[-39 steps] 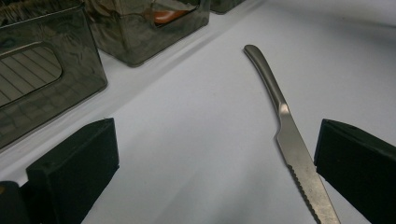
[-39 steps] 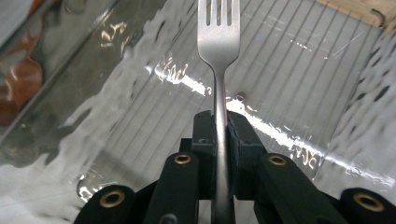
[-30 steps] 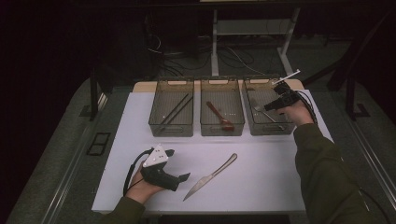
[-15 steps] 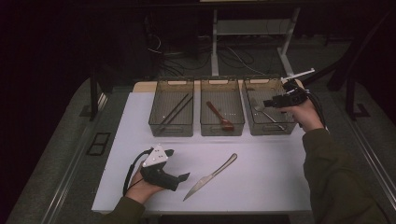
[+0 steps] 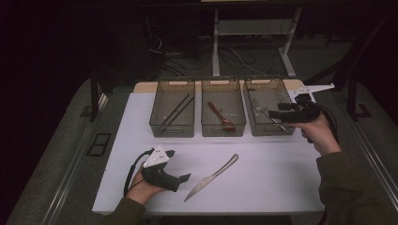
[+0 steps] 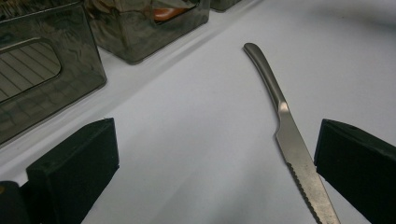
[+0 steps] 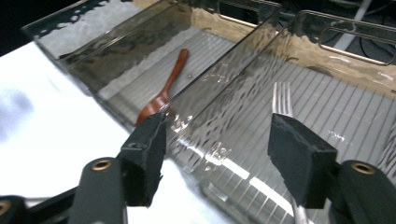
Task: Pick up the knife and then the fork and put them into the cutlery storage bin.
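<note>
The white table top point(image 5: 281, 183) serves as the reference surface, and positions follow from the knife point(image 5: 211, 178), which lies flat on it at the near centre.

The knife rests diagonally: its serrated blade points toward the near edge, and its handle angles away toward the trays. It touches nothing but the table.

The left gripper point(image 5: 184, 178) sits just left of the knife blade, low at the table and held in the person's left hand point(image 5: 141, 190). In the left gripper view, its jaws stand wide apart with bare table between them. The knife point(image 6: 287, 135) runs up past the inner side of the jaw at the right of that view, and no pad presses on it. Nothing is gripped.

Beyond the knife, three smoked transparent trays stand side by side in a row across the table. The left tray point(image 5: 172, 129) holds dark chopsticks point(image 5: 174, 114). The middle tray point(image 5: 223, 129) holds a wooden spoon point(image 5: 222, 117). The right tray point(image 5: 268, 130) holds a metal fork point(image 5: 270, 117).

The right gripper point(image 5: 273, 114) is held above the right tray, beyond and to the right of the knife, in the person's right hand point(image 5: 319, 131). Its jaws have just been opening and now stand moderately wide, with nothing between them. In the right gripper view, the fork point(image 7: 282, 105) lies on the ribbed tray floor below the jaws, apart from them, and the wooden spoon point(image 7: 163, 91) lies in the neighbouring tray.
</note>
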A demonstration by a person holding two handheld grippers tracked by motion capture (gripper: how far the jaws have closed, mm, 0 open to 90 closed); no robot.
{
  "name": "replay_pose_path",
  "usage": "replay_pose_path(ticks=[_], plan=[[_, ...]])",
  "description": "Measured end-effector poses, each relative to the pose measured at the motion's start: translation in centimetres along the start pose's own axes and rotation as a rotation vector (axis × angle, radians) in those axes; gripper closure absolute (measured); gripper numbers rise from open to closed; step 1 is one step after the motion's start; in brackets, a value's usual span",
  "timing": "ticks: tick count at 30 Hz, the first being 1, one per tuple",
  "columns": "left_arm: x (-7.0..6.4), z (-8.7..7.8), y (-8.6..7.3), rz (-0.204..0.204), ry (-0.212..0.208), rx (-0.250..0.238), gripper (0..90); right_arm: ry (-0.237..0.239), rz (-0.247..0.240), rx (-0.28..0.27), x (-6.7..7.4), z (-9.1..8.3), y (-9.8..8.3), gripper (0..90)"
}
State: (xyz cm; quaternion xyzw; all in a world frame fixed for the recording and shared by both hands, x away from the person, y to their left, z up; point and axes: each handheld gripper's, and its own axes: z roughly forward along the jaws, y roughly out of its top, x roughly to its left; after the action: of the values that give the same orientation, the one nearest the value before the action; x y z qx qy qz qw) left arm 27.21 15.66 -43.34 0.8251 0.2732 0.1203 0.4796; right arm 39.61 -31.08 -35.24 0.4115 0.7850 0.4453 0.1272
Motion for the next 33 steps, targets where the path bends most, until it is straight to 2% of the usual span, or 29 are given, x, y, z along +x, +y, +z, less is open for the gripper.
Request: replay_pose_path(ticks=[7, 12, 15, 19, 21, 25, 29, 31, 33], plan=[[-0.1, 0.0, 0.0, -0.002, 0.001, -0.002, 0.0, 0.06, -0.014, -0.054, 2.6, -1.4, -3.2, 27.5], [-0.1, 0.0, 0.0, -0.005, -0.004, 0.009, 0.0, 0.061, -0.018, -0.058, 4.1, -1.7, -5.5, 25.4], [-0.1, 0.0, 0.1, -0.007, -0.005, 0.006, 0.4, 0.041, -0.011, -0.062, 4.7, -1.8, -7.0, 24.9], [0.0, -0.3, 0.3, -0.015, -0.006, -0.002, 7.4, 0.029, 0.017, -0.078, 5.2, -2.0, -8.9, 24.5], [0.0, -0.4, 0.3, -0.017, -0.016, -0.003, 12.9, 0.04, 0.017, -0.081, 5.4, -2.2, -9.6, 23.7], [-0.2, -0.3, 0.6, -0.014, -0.01, 0.017, 21.1, 0.028, 0.02, -0.065, 5.9, -2.3, -11.0, 23.4], [-0.5, 0.1, 1.3, 0.002, -0.004, 0.045, 43.8, 0.017, 0.018, -0.047, 6.5, -2.4, -12.2, 22.7], [-0.5, 0.6, 1.8, 0.002, -0.002, 0.06, 54.7, 0.027, 0.026, -0.036, 6.8, -2.5, -12.7, 22.7], [-0.6, 1.2, 2.2, 0.001, -0.02, 0.065, 64.0, 0.03, 0.022, -0.028, 7.2, -2.6, -13.1, 22.7]])
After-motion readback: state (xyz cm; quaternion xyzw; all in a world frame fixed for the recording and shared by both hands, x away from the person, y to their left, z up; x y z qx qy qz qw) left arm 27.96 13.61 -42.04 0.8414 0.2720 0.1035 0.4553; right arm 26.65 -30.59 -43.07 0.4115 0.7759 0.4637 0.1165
